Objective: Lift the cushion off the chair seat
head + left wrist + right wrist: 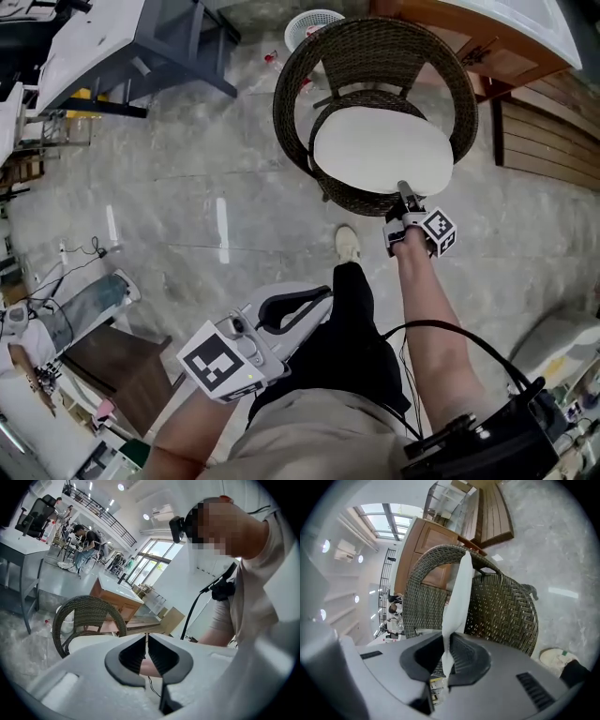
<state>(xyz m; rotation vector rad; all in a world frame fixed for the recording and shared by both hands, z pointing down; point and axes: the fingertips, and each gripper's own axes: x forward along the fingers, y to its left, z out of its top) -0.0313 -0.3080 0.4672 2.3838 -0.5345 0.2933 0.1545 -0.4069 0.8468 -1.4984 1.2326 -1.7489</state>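
A round white cushion [382,150] lies over the seat of a dark wicker chair [375,42] in the head view. My right gripper [405,192] reaches to its near edge and is shut on that edge. In the right gripper view the cushion [459,592] stands edge-on as a thin white sheet pinched between the jaws of the right gripper [446,644], with the chair's woven back [501,611] behind it. My left gripper [323,298] hangs low by the person's leg, far from the chair. Its jaws [146,641] are shut with nothing between them.
A white mesh basket [312,23] stands behind the chair. A wooden counter [497,47] and a stack of planks [553,131] are at the right. A grey table [112,37] stands at the upper left. The person's shoe [348,244] is just before the chair.
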